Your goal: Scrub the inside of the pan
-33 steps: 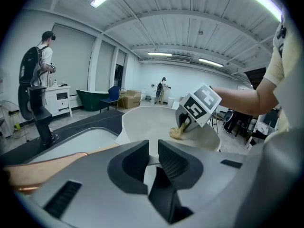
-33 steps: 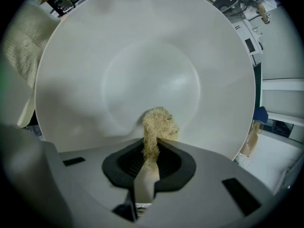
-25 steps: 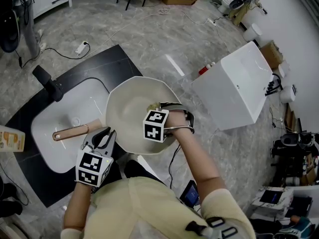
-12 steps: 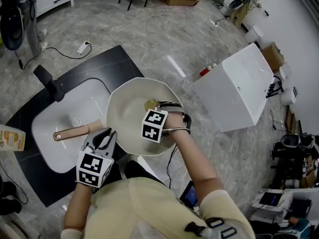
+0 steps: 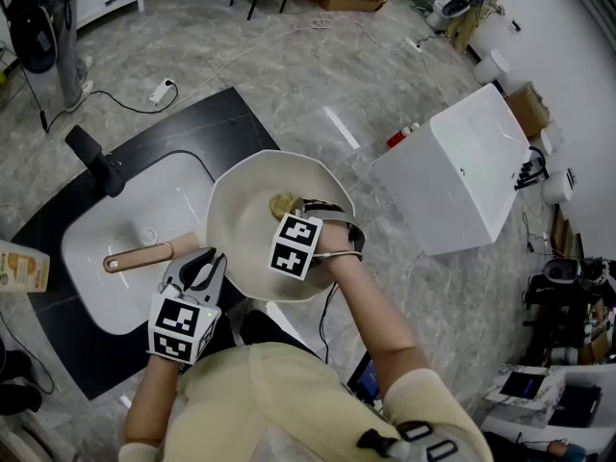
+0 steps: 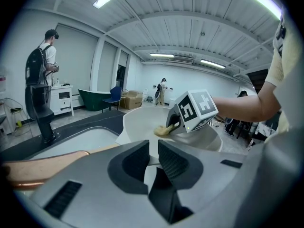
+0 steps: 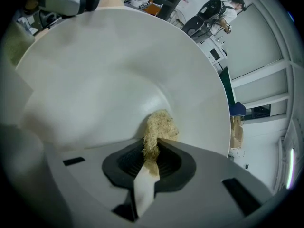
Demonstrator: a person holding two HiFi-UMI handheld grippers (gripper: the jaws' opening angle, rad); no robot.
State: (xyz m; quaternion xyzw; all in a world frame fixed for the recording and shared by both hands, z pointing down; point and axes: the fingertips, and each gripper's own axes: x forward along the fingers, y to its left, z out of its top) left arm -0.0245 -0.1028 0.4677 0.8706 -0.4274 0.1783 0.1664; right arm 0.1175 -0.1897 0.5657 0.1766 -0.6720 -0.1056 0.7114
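A cream pan (image 5: 245, 229) with a copper-coloured handle (image 5: 142, 255) is held tilted over the edge of a black counter. My left gripper (image 5: 199, 269) is shut on the handle where it meets the pan; the handle (image 6: 42, 164) runs off to the left in the left gripper view. My right gripper (image 5: 296, 221) is inside the pan, shut on a tan fibrous scrubber (image 5: 281, 204). In the right gripper view the scrubber (image 7: 159, 123) sticks out of the gripper (image 7: 151, 152) and presses on the pan's inner wall (image 7: 118, 65).
A white sink (image 5: 125, 219) with a black faucet (image 5: 93, 159) lies left of the pan in the black counter (image 5: 226, 114). A white box (image 5: 457, 166) stands to the right. A yellow bottle (image 5: 19, 268) sits at the far left. A person (image 6: 42, 80) stands behind.
My right gripper has slid the scrubber a little leftward across the pan's inside. The left gripper and the pan have stayed put.
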